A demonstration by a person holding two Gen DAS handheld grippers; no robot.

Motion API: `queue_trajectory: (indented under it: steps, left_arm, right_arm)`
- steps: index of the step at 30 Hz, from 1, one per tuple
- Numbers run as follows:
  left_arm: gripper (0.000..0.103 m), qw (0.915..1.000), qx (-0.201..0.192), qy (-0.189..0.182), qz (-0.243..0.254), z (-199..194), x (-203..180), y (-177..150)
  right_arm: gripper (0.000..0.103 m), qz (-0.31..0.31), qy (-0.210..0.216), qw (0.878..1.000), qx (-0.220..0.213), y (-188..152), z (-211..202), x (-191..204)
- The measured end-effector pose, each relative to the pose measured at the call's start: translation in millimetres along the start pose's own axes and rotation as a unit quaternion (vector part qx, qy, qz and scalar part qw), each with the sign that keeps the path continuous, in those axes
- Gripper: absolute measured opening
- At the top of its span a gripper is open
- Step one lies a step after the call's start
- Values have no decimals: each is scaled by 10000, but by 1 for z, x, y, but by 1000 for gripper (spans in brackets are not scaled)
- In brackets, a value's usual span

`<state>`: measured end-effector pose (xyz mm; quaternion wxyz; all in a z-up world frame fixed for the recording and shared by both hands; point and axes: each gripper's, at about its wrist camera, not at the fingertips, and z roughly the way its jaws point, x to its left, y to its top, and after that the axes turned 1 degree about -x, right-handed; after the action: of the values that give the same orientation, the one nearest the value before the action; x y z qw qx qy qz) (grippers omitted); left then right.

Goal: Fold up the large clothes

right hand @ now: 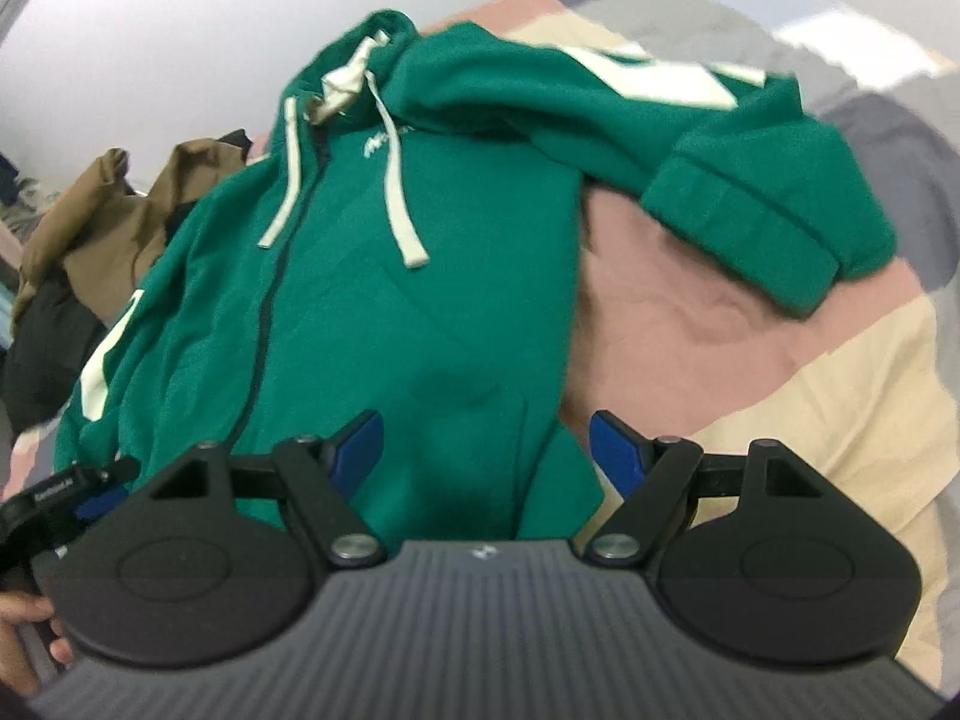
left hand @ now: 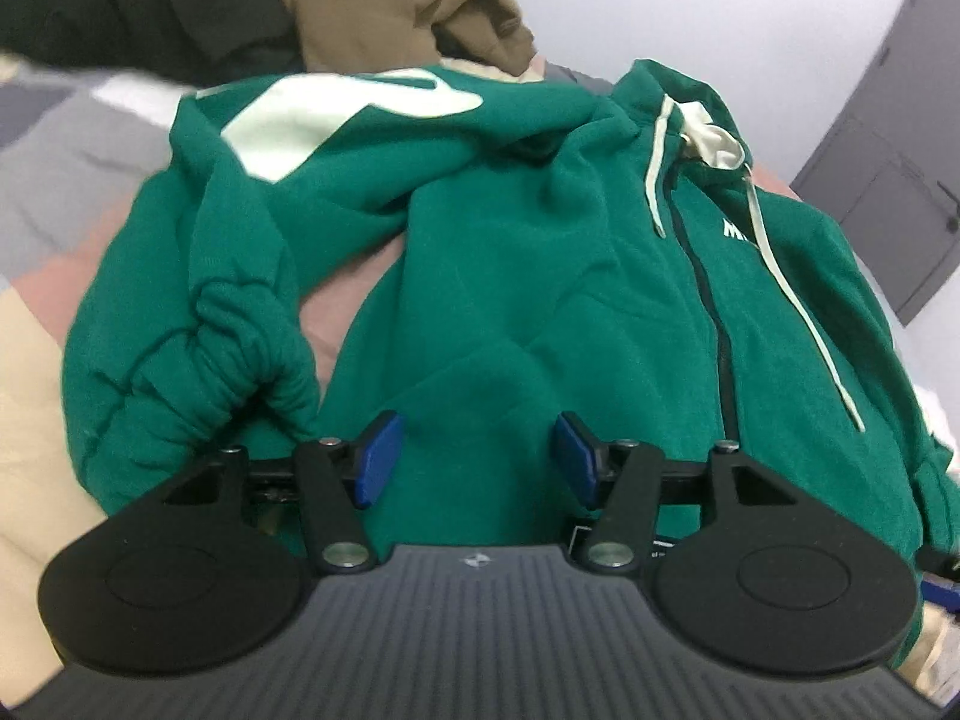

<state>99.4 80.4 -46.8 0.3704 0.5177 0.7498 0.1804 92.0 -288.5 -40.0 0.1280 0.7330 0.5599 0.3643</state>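
A green zip-up hoodie (left hand: 510,276) with white drawstrings and white sleeve stripes lies front-up on a bed; it also shows in the right wrist view (right hand: 384,300). One sleeve (left hand: 198,330) is bunched beside the body on the left; the other sleeve (right hand: 750,180) lies bent across to the right, cuff toward me. My left gripper (left hand: 477,456) is open and empty, just above the hoodie's lower hem. My right gripper (right hand: 486,450) is open and empty over the hem's right corner. The left gripper also shows at the left edge of the right wrist view (right hand: 66,492).
The hoodie rests on a patchwork bedcover (right hand: 750,348) of pink, cream and grey. A pile of brown (left hand: 384,6) and black clothes (left hand: 132,0) lies beyond the hoodie. A grey cabinet (left hand: 900,138) stands against the white wall.
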Motion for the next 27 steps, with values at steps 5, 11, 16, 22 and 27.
queue_trajectory:
  steps: [5, 11, 16, 22, 27]
  left_arm:
    - [63, 9999, -88, 41, -68, -1, 1, 0]
    - [63, 9988, -217, -42, -440, -5, 12, 6]
    - [63, 9979, -315, -78, -559, -8, 16, 7]
    - [63, 9981, -475, 202, -325, -9, 10, 5]
    - [63, 9964, -692, 368, -330, -12, 12, 6]
  right_arm:
    - [77, 99, -270, 9996, 22, 3, 20, -11]
    - [77, 239, 226, 9993, 152, 9, 44, -15]
    - [80, -142, 489, 9982, -303, 19, 41, -6]
    - [77, -2, 380, 9993, 71, 16, 54, -15]
    - [79, 84, 706, 9971, 281, 13, 53, -10]
